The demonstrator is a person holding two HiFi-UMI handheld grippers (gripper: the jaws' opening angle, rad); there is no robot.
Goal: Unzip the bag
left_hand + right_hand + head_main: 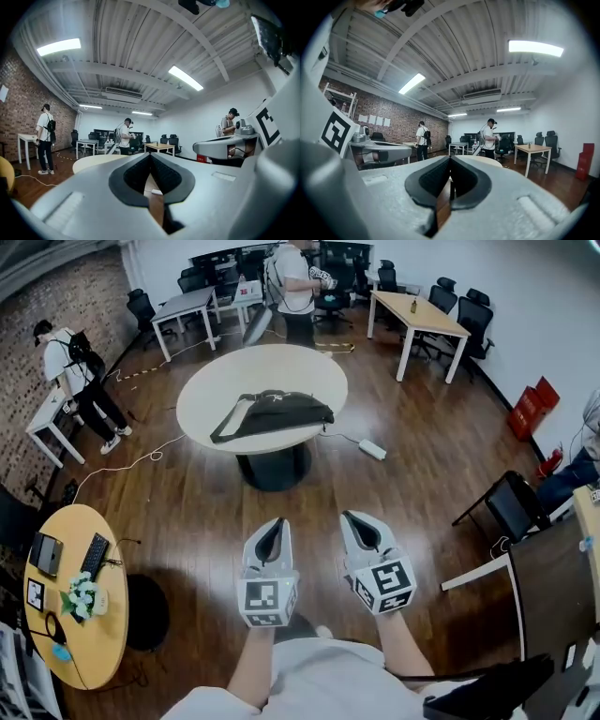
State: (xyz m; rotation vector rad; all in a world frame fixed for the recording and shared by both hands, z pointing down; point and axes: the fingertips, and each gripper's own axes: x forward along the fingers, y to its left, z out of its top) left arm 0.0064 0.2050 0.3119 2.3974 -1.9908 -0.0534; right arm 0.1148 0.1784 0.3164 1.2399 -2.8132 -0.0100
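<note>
Dark wooden plank floor point(187, 512) throughout. Straight ahead of the jaws: round cream table on a black pedestal point(281, 367). Beyond it, white rectangular desks point(183, 307), a light wooden table with white legs point(417, 313), black office chairs point(476, 313). Red brick wall point(56, 296) left of the jaws, white wall point(553, 306) right. Ribbed white ceiling point(454, 42) overhead, long strip lights point(534, 48).

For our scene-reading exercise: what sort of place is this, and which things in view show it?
Probably a shared office or lab workroom: desks with black office chairs along the walls, and a round table bearing a black bag.
</note>
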